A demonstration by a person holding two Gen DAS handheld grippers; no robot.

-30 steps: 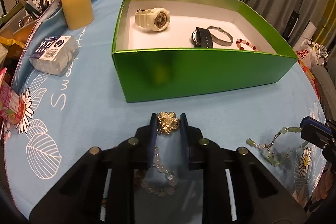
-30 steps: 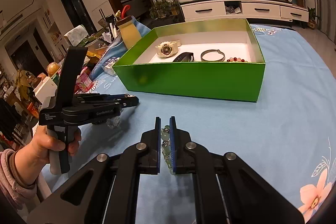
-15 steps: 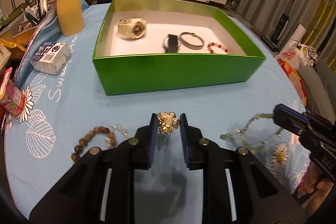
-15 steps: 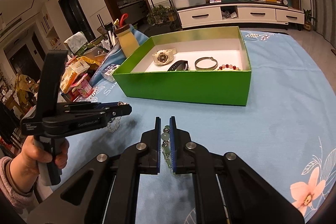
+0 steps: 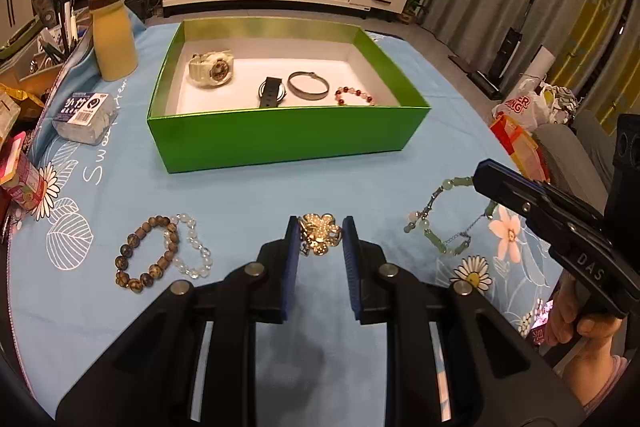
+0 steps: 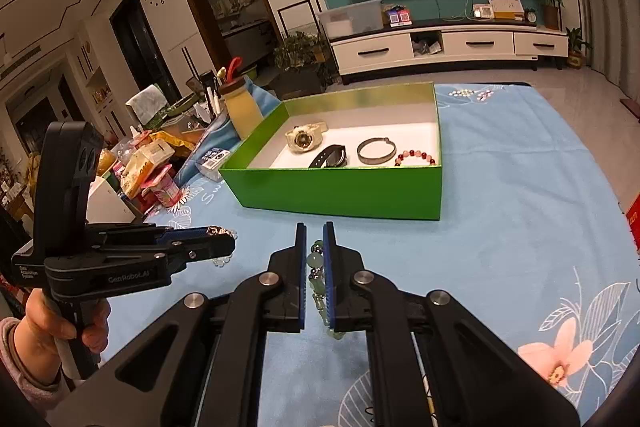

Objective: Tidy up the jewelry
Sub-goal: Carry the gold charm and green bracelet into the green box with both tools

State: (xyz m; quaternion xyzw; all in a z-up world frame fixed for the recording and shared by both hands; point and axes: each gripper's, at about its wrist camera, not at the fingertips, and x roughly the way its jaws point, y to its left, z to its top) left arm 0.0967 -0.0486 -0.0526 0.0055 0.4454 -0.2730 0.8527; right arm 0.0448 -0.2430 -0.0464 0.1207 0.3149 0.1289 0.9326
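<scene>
Gold flower brooch (image 5: pixel 320 234), jade bead bracelet (image 6: pixel 316 267)

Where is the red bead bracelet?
The red bracelet lies in the green box, at its right end beside the grey bangle in the left wrist view.

"DAS" on right tool (image 5: pixel 480 175)

Right gripper (image 6: pixel 315 269) jaws clamp a green bead bracelet (image 6: pixel 316 281) — green box (image 6: pixel 340 191) beyond.
</scene>
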